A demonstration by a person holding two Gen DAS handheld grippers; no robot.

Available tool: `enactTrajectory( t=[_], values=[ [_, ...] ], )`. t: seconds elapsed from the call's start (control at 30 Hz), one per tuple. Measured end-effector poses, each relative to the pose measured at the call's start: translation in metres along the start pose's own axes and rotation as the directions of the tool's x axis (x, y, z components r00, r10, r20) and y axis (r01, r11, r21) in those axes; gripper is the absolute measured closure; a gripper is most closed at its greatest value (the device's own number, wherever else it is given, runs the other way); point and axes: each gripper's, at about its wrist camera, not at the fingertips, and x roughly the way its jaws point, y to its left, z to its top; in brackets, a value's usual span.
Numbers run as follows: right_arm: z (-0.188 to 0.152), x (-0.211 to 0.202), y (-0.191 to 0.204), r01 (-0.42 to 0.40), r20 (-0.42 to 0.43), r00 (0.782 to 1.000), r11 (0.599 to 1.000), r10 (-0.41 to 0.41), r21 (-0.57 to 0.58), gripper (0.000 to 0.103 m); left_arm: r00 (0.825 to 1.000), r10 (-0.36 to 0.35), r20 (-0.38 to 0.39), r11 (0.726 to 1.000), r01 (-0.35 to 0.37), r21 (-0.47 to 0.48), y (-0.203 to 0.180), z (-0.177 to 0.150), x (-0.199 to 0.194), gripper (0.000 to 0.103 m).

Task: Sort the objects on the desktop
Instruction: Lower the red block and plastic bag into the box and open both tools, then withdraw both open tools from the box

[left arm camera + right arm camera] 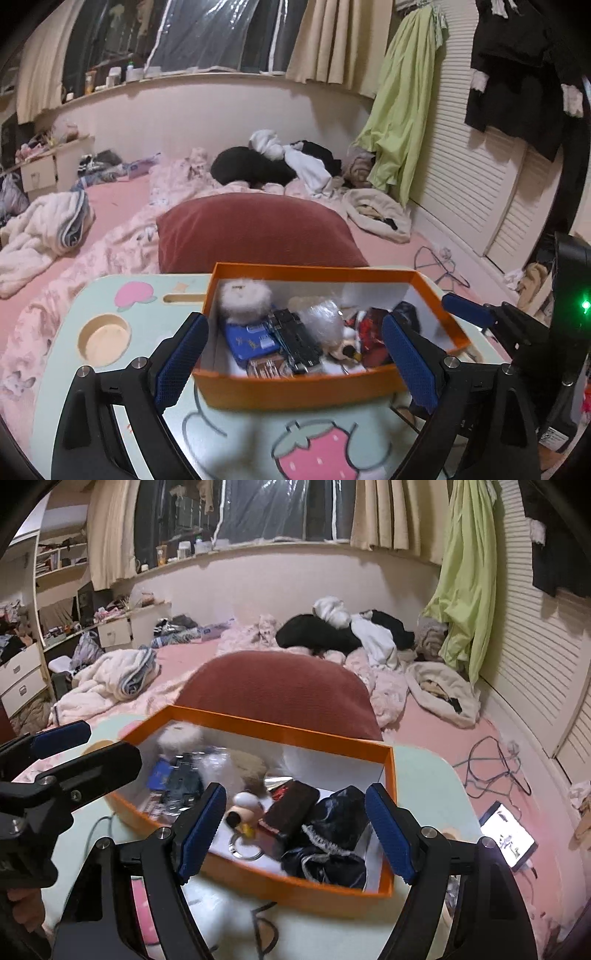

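The orange box (295, 387) stands on the far half of the pale green lap table (236, 435), toward its right edge, and it already holds most of the small things: a white fluffy puff (245, 297) in its far left corner, a blue case (251, 341) and a dark comb-like piece (295, 336) in the left half, a dark satin pouch (332, 827) and a brown flat case (291, 806) in the right half, and a small round toy on a key ring (245, 808) between them. The left gripper (295, 362) hangs over the near wall of the box with its jaws spread wide and nothing between the pads. The right gripper (295, 834) hovers over the right half of the box, also with jaws apart and empty; the pouch lies below the gap, but the pads do not press it. In the left wrist view the table in front of the box looks bare, with only its strawberry print (317, 454), so I judge the sorting to be nearly done or done. To finish well, both hands should draw back without catching the thin wall of the box, because a touch could push it toward the table edge. If anything remains outside the box, it is hidden from both views.
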Motion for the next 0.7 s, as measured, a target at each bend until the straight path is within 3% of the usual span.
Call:
enactTrajectory(
  t=[0.2, 0.33, 0.4, 0.6, 0.67, 0.7],
  values=[
    [-0.019, -0.017, 0.001, -0.030, -0.051, 0.998, 0.999, 0.032, 0.043, 0.024, 0.995, 0.010, -0.099, 1.000, -0.012, -0.017, 0.003, -0.027, -0.012, 0.005],
    [-0.032, -0.029, 0.014, 0.056, -0.037, 0.998, 0.998, -0.057, -0.043, 0.023, 0.981, 0.004, -0.192, 0.998, -0.016, -0.063, 0.012, -0.054, -0.004, 0.005],
    [-0.036, -0.035, 0.017, 0.068, -0.029, 0.997, 0.997, -0.069, -0.043, 0.023, 0.979, 0.025, -0.202, 0.996, -0.041, -0.076, 0.017, -0.063, -0.002, 0.005],
    [-0.049, -0.041, 0.015, -0.001, -0.057, 0.998, 1.000, 0.001, 0.006, 0.023, 0.971, 0.056, -0.232, 0.997, -0.066, -0.035, 0.015, -0.074, 0.004, 0.004],
    [-0.057, -0.033, 0.016, -0.003, -0.111, 0.994, 1.000, 0.003, 0.004, 0.023, 0.944, 0.095, -0.317, 0.995, -0.089, 0.034, 0.006, -0.083, 0.020, 0.003],
    [-0.063, -0.031, 0.016, -0.001, -0.133, 0.991, 1.000, 0.002, 0.009, 0.023, 0.928, 0.156, -0.339, 0.986, -0.127, 0.104, 0.000, -0.086, 0.027, 0.001]
  ],
)
